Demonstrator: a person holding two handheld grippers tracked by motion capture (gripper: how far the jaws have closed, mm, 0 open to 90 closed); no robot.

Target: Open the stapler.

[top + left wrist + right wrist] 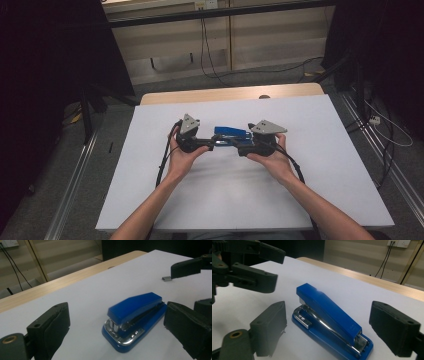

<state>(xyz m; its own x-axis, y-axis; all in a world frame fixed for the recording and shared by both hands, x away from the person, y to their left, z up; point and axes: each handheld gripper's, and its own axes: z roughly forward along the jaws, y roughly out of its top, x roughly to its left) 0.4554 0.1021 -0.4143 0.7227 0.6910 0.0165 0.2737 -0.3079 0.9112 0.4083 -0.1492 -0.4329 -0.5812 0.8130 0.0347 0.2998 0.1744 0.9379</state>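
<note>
On white table (310, 200) we see blue stapler (231, 134) lying flat between left gripper (212, 144) and right gripper (239, 148), both spread wide, pads clear of it.

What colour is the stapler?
Blue, with shiny metal parts; the stapler shows best in the right gripper view.

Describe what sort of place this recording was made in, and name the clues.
Probably a lab or workshop recording bench: a white-covered table between dark screens, cables trailing across the carpeted floor, and a person's handheld grippers around a blue stapler.

Stapler (329, 322) base cut off below — staple strip (166, 278) too small to read
</note>
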